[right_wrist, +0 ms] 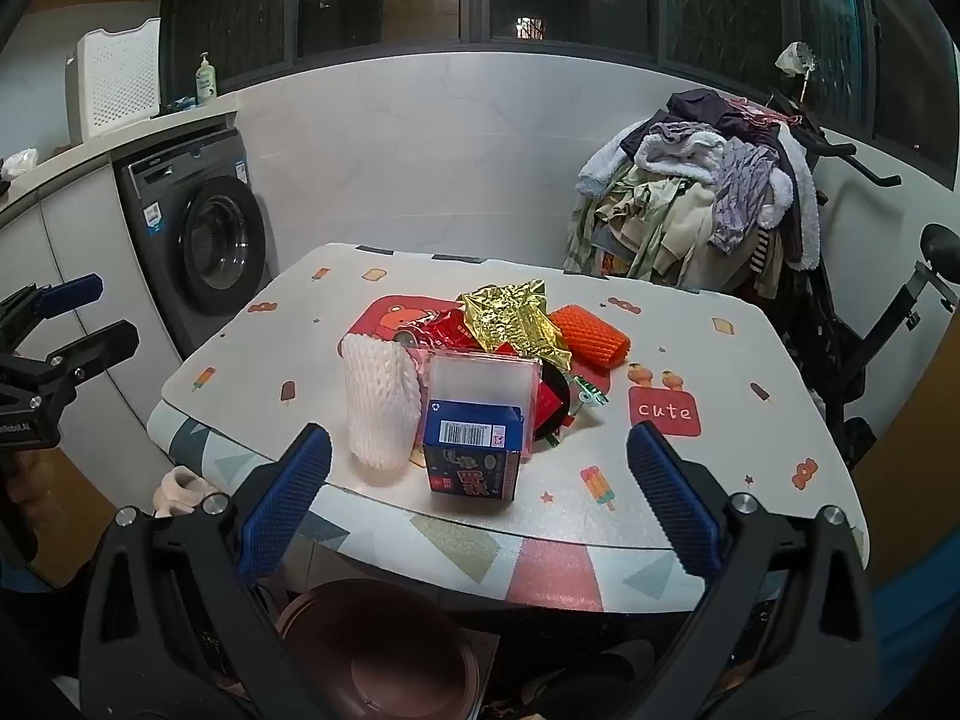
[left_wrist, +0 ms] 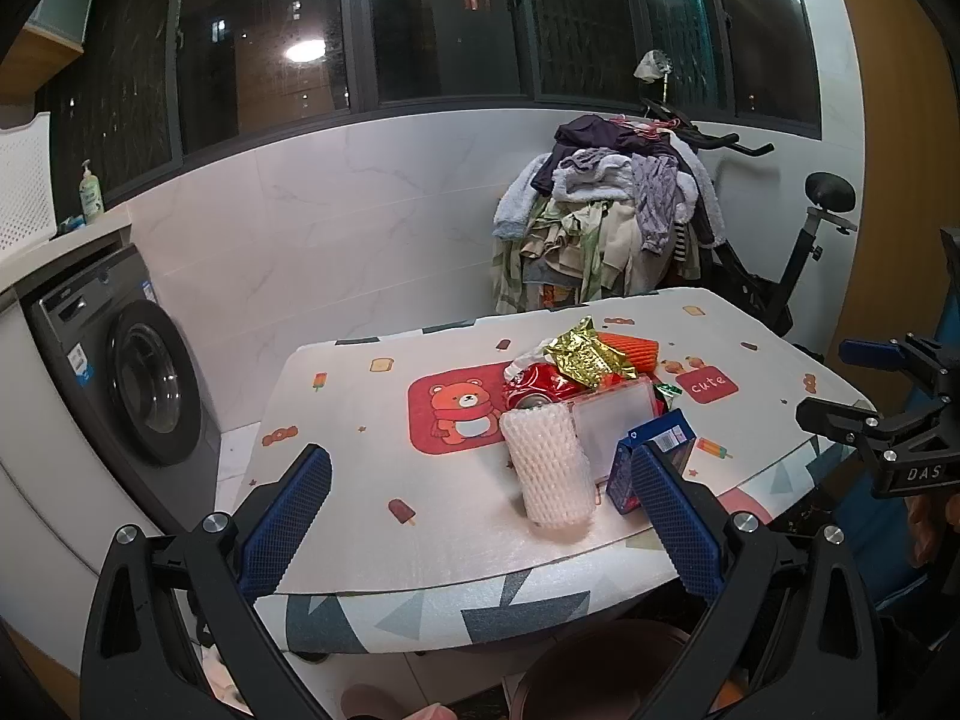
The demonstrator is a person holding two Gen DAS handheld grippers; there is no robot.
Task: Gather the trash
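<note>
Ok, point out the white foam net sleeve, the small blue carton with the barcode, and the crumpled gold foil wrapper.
White foam net sleeve (right_wrist: 381, 405), right wrist view, middle of its meshed side.
Small blue carton with the barcode (right_wrist: 474, 450), right wrist view, its front face.
Crumpled gold foil wrapper (right_wrist: 516, 318), right wrist view, centre of the foil.

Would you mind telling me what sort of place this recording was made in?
Probably a home laundry balcony or utility room: a front-loading washing machine under a counter, clothes heaped on an exercise bike, and dark night windows along the wall.

Both the left gripper (left_wrist: 480, 516) and right gripper (right_wrist: 480, 504) tilt downward, fingers spread wide, empty.
</note>
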